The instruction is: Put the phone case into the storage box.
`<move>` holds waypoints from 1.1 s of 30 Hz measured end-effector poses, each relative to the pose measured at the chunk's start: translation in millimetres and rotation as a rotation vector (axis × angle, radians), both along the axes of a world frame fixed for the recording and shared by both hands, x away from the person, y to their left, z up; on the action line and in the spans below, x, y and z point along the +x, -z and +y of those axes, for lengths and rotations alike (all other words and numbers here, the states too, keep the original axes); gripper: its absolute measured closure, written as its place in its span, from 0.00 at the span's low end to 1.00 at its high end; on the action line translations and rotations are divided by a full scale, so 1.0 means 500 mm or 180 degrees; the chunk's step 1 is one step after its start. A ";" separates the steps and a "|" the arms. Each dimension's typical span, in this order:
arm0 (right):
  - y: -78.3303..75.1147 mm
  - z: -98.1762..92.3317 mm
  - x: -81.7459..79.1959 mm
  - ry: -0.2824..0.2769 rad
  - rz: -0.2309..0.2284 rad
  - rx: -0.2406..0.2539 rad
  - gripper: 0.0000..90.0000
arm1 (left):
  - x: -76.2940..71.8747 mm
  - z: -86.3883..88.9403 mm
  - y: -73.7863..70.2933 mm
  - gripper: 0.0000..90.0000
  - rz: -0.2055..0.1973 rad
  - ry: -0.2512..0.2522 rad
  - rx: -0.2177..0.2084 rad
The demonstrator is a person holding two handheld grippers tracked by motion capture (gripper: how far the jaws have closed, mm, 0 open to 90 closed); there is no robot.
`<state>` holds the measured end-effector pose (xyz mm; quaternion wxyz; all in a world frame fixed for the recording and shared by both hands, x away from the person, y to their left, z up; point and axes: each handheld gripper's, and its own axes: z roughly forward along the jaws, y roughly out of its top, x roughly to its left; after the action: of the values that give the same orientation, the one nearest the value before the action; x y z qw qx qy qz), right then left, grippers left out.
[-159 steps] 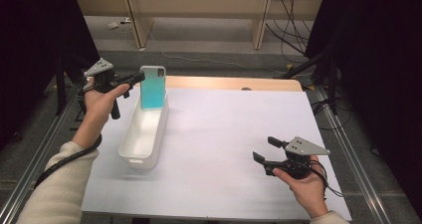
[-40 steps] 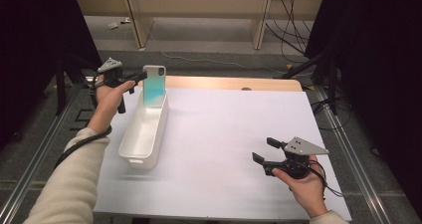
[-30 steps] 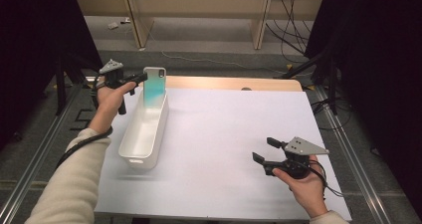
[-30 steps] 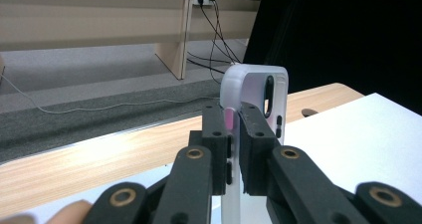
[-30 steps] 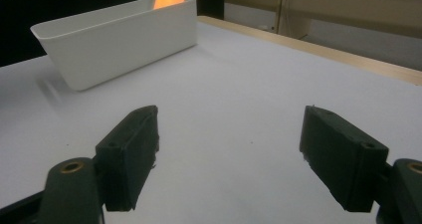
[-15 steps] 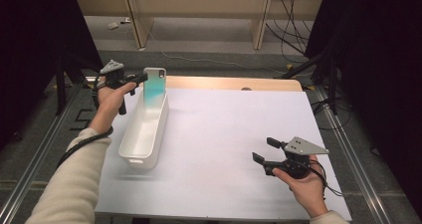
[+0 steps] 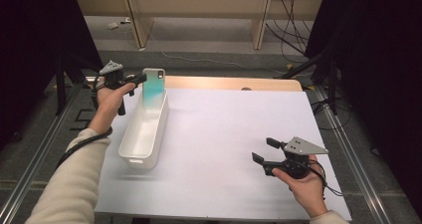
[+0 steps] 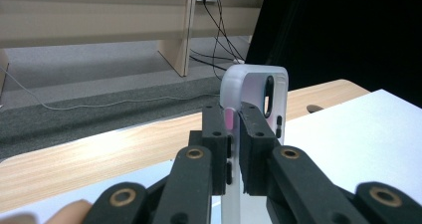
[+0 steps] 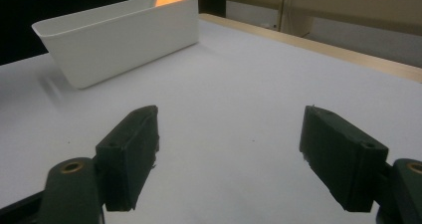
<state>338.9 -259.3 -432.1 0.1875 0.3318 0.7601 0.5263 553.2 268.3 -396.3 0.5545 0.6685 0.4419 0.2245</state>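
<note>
Jaws of the left gripper [image 8: 234, 149] are pinching the phone case's [image 7: 153, 87] edge, standing it upright in the white bin's [image 7: 144, 134] far end; the right gripper [image 7: 265, 157] is idling wide near-right on the bench [image 7: 239, 134].

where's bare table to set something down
The widest bare patch is the white table between the white bin and the right gripper. Crowded spot: the bin's far end, where the left gripper clamps the phone case.
</note>
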 end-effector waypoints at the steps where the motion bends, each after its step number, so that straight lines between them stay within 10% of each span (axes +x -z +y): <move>1: 0.000 0.000 0.000 0.0003 0.0002 -0.0004 0.27 | 0.000 0.000 0.001 0.92 0.0001 0.0001 0.0000; 33: 0.002 0.001 0.001 -0.0005 0.0006 -0.0006 0.27 | 0.003 0.003 0.021 0.92 0.0063 -0.0011 0.0008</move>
<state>339.3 -258.9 -433.0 0.1867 0.3315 0.7610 0.5254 554.6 269.5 -406.7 0.5488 0.6707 0.4482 0.2194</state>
